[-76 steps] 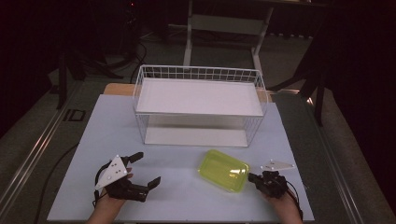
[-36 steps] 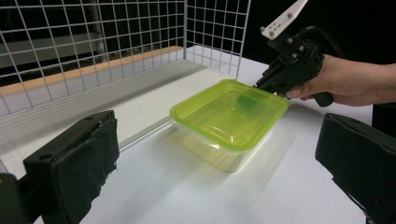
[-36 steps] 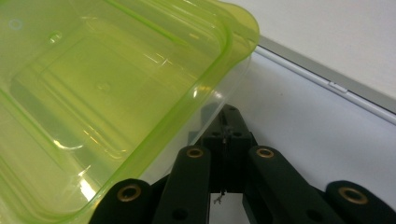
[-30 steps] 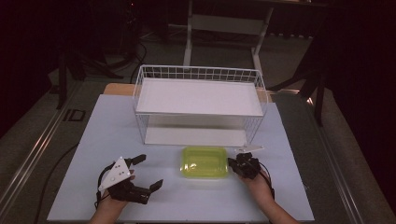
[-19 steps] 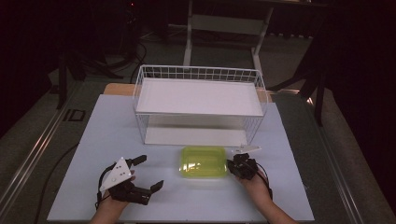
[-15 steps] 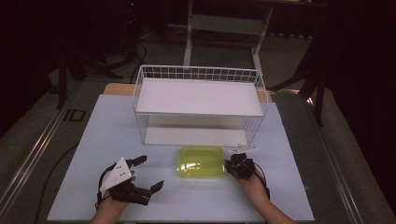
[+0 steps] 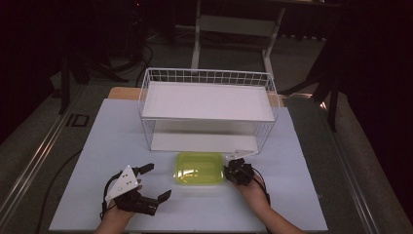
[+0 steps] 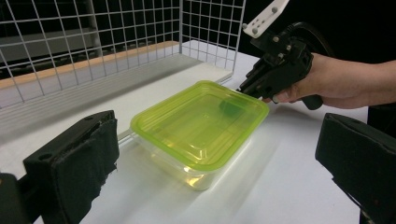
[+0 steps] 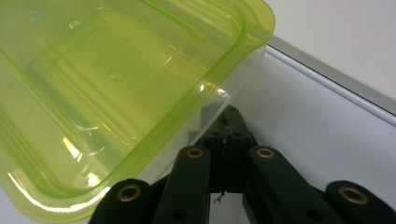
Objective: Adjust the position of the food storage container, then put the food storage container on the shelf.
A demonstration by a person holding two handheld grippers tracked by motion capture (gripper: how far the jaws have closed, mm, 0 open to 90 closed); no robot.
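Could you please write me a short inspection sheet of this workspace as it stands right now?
Surface: pale table top, bare around the things on it.
Job's things: clear container with a green lid in front of the white wire rack, lid on.
Clutter: nothing seen.
Grippers: right gripper shut on the container's right edge, with the rim between its jaws; left gripper open, apart from the container, holding nothing.
Cables: a black cable trails from each gripper; more black cables lie on the floor behind the table.
Surroundings: dark room, a metal stand behind the rack, floor rails beside the table.
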